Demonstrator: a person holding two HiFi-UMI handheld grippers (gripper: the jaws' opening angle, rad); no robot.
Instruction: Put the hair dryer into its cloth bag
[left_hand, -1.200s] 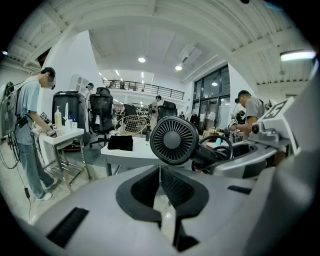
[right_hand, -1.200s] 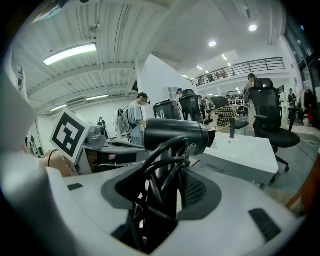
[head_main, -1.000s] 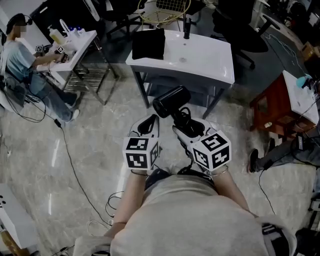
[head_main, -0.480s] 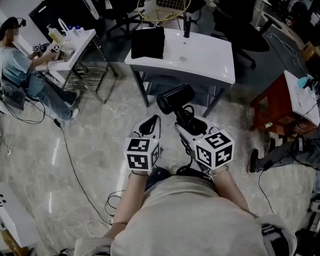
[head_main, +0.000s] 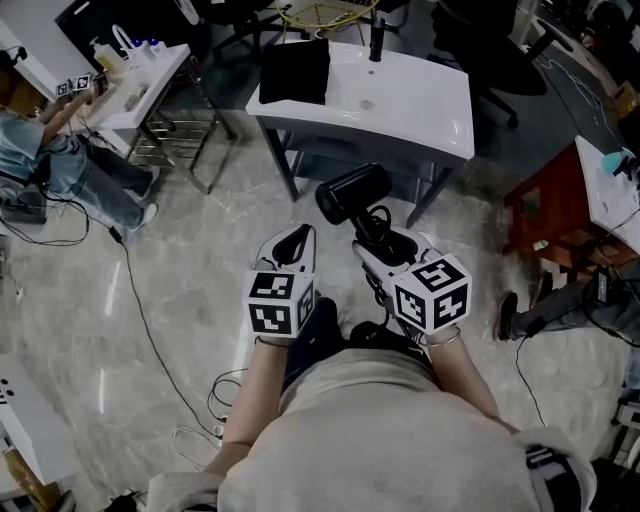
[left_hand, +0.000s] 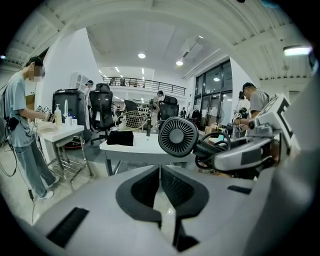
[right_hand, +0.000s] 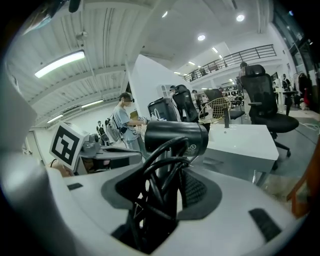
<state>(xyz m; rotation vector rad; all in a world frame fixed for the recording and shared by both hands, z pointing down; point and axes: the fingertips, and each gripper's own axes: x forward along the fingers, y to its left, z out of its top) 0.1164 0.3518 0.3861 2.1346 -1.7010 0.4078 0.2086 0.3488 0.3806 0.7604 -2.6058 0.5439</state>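
The black hair dryer (head_main: 352, 192) is held up in front of me by its handle and coiled cord, with my right gripper (head_main: 378, 240) shut on them. Its barrel (right_hand: 175, 137) lies crosswise above the jaws in the right gripper view. From the left gripper view its round grille (left_hand: 178, 136) faces me. My left gripper (head_main: 292, 247) hangs beside it to the left, shut and empty (left_hand: 160, 172). The black cloth bag (head_main: 296, 72) lies flat on the far left part of the white table (head_main: 410, 110), also seen as a dark bag (left_hand: 120, 138) ahead.
A black bottle (head_main: 378, 40) stands at the table's back edge. A red-brown stool (head_main: 545, 215) is at the right, and a white side table (head_main: 135, 85) with bottles and a person (head_main: 55, 165) at the left. Cables (head_main: 140, 310) trail over the marble floor.
My right gripper has carried the hair dryer slightly forward, toward the table. The left gripper has kept still.
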